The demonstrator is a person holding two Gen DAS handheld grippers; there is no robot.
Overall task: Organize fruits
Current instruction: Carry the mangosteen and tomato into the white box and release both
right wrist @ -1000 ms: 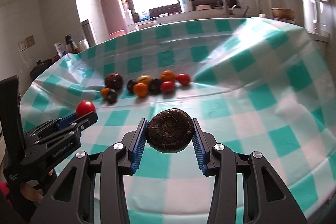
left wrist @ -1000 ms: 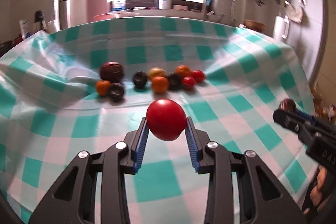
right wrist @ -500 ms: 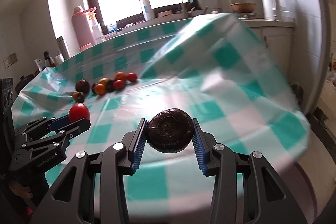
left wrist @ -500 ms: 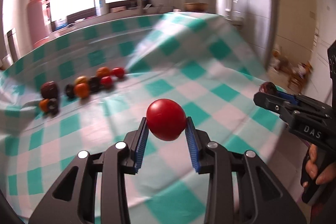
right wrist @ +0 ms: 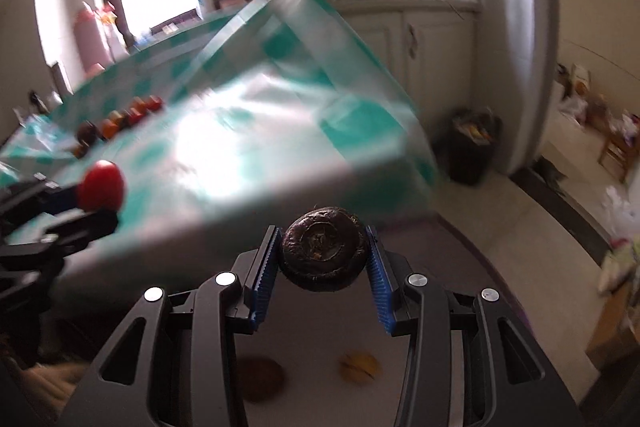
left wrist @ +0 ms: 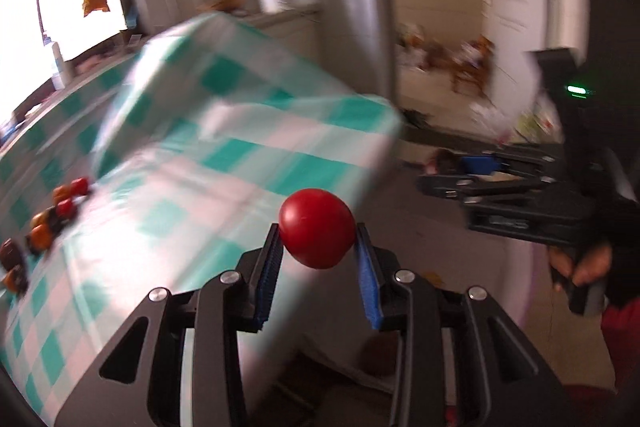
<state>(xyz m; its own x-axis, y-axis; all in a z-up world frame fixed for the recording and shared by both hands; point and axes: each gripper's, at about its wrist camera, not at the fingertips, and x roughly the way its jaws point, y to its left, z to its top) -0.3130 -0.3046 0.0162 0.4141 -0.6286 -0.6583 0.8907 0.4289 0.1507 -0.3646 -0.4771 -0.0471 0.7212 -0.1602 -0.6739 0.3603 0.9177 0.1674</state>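
My left gripper is shut on a red tomato and holds it past the table's near right corner. My right gripper is shut on a dark round water chestnut and holds it over a dark surface beside the table. In the right wrist view the left gripper with the tomato shows at the left. In the left wrist view the right gripper shows at the right. A row of several red, orange and dark fruits lies far left on the checked tablecloth.
Below my right gripper, a brown fruit and a yellow fruit lie on a dark surface. White cabinets and a black bin stand beyond the table. Clutter lies on the floor at the right.
Both grippers have swung right and off the table edge, each still holding its fruit. The fruit row has slid to the far left of both views. The frames are blurred by motion.
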